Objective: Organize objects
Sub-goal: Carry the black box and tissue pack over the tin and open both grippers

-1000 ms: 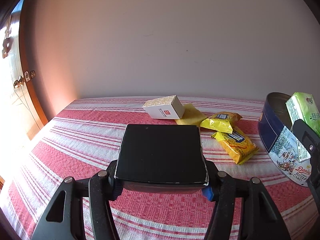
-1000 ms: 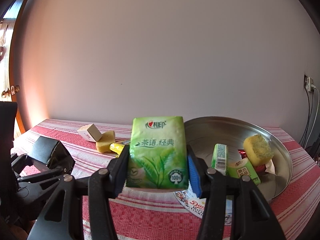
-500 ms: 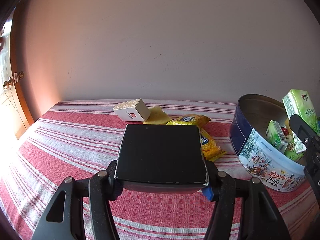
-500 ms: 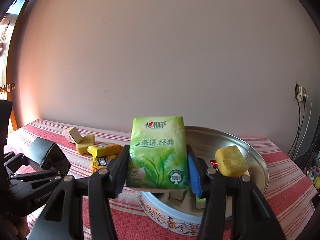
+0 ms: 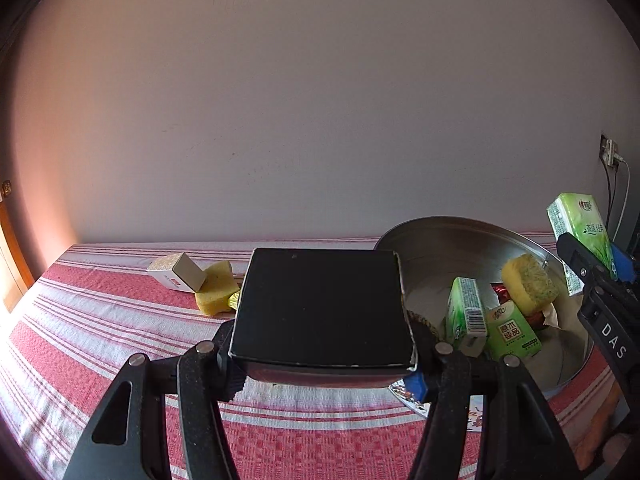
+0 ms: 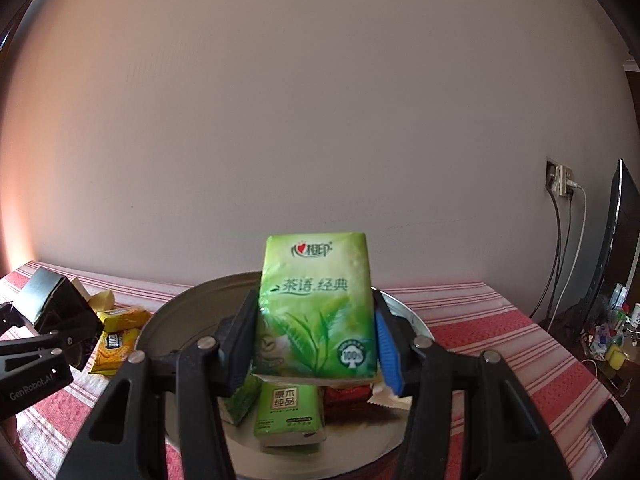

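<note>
Glossy green tissue pack (image 6: 316, 308) over round metal tin (image 6: 184, 308)

left wrist: low, faces wall | right wrist: same | shared: tin (image 5: 460, 236)

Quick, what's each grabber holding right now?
Left gripper: closed, holding the black box.
Right gripper: closed, holding the green tissue pack.

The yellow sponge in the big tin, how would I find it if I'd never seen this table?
Find the round metal tin on the red striped tablecloth. Inside, toward its right side, the yellow sponge sits on top of the pile. The green tissue packs beside it are smooth and printed; it is a speckled, rounded block, and another yellow sponge lies outside on the cloth.
</note>
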The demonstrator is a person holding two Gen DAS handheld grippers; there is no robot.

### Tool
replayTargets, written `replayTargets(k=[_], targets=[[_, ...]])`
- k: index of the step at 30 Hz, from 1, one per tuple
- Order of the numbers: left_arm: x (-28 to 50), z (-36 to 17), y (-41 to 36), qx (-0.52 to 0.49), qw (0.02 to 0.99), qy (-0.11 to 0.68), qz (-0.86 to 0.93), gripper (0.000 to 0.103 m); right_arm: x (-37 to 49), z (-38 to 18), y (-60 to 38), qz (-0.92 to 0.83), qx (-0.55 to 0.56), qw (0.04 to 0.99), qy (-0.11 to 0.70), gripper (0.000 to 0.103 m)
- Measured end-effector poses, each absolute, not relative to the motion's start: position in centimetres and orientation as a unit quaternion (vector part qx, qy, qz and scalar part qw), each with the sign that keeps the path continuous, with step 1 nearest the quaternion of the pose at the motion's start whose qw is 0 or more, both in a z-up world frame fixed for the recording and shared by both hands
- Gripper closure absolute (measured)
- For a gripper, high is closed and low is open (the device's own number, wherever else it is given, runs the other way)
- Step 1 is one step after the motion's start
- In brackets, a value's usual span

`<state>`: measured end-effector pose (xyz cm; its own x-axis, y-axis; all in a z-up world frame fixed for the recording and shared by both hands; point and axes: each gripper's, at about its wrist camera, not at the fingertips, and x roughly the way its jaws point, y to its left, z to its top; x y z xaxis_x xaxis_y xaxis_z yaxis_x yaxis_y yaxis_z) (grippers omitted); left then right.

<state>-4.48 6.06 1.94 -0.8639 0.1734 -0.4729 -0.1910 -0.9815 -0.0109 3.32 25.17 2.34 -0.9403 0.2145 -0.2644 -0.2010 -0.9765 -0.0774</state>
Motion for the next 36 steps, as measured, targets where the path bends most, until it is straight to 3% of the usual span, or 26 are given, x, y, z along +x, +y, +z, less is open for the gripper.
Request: replayTargets(k=[15, 30, 31, 32, 34, 35, 36], targets=[[-8.5, 1.0, 15.7, -0.268, 0.135, 0.077, 0.951, 0.04, 0.3, 1.0, 30.1, 0.972, -0.184, 0.141, -0.036, 0.05], [-12.2, 0.6, 18.0, -0.311, 0.136, 0.103, 0.935, 0.039, -1.2, -0.1, 31.5, 0.965, -0.237, 0.106, -0.027, 0.05], [-12.3, 0.7, 18.0, -0.312, 0.135, 0.105, 0.935, 0.036, -1.2, -0.2, 31.3, 0.965, -0.239, 0.102, -0.029, 0.05], [-12.5, 0.9, 17.8, -0.311, 0.13, 0.105, 0.936, 0.025, -1.2, -0.2, 31.2, 0.965, -0.242, 0.099, -0.028, 0.05], [-12.5, 1.3, 17.3, -0.306, 0.116, 0.099, 0.94, 0.012, -1.2, -0.3, 31.2, 0.965, -0.248, 0.085, -0.022, 0.049], [-12.5, 1.5, 16.9, -0.302, 0.11, 0.094, 0.942, 0.01, -1.2, -0.3, 31.1, 0.966, -0.247, 0.078, -0.019, 0.046], [-12.4, 1.6, 16.6, -0.302, 0.111, 0.088, 0.943, 0.009, -1.1, -0.2, 31.1, 0.966, -0.245, 0.078, -0.019, 0.033]])
